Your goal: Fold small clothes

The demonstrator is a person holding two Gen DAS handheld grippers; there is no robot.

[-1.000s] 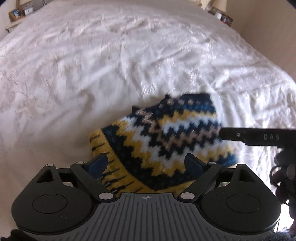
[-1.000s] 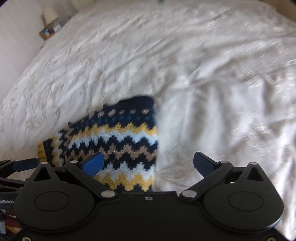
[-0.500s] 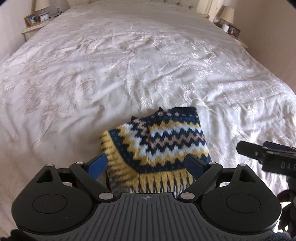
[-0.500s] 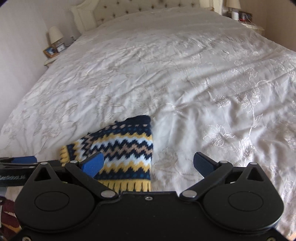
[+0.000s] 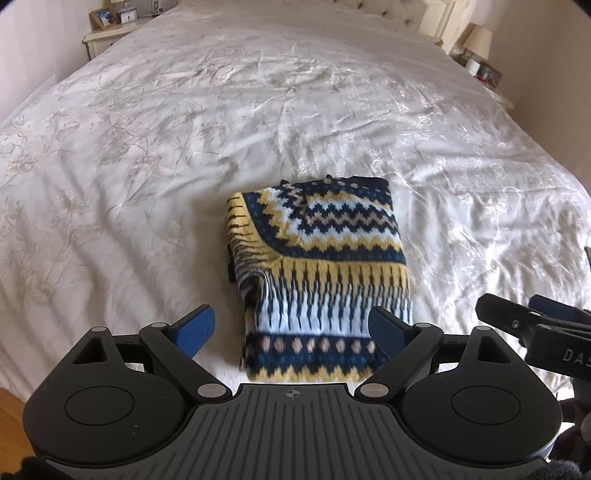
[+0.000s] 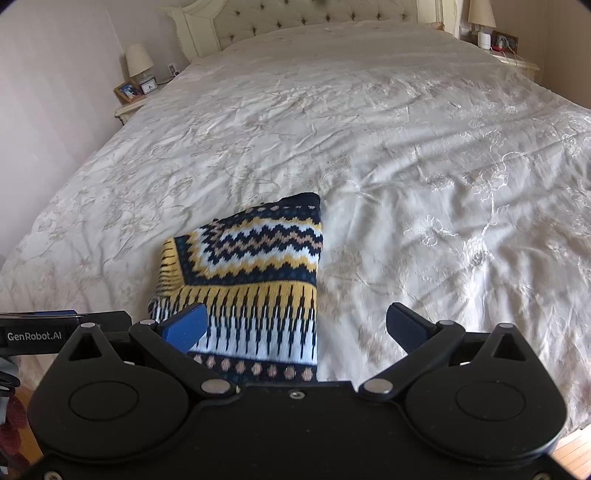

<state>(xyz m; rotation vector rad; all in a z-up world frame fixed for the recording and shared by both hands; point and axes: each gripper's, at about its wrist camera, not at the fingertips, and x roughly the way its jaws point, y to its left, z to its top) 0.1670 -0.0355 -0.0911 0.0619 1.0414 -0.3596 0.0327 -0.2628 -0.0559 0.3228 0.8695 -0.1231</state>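
Observation:
A folded knitted sweater (image 5: 321, 269) with navy, yellow, white and tan zigzag bands lies flat near the front edge of the bed; it also shows in the right wrist view (image 6: 251, 280). My left gripper (image 5: 291, 330) is open and empty, raised above the sweater's near end. My right gripper (image 6: 295, 325) is open and empty, above the sweater's right edge. The right gripper's finger (image 5: 517, 321) shows at the right of the left wrist view.
The sweater rests on a white embroidered bedspread (image 5: 258, 110) over a wide bed with a tufted headboard (image 6: 314, 18). Nightstands with lamps and photo frames stand at both sides (image 6: 136, 88) (image 6: 495, 40). Wooden floor (image 5: 11, 406) shows at the bed's foot.
Both grippers have pulled back and up from the sweater, staying open. The sweater now lies folded with more of its near end in view.

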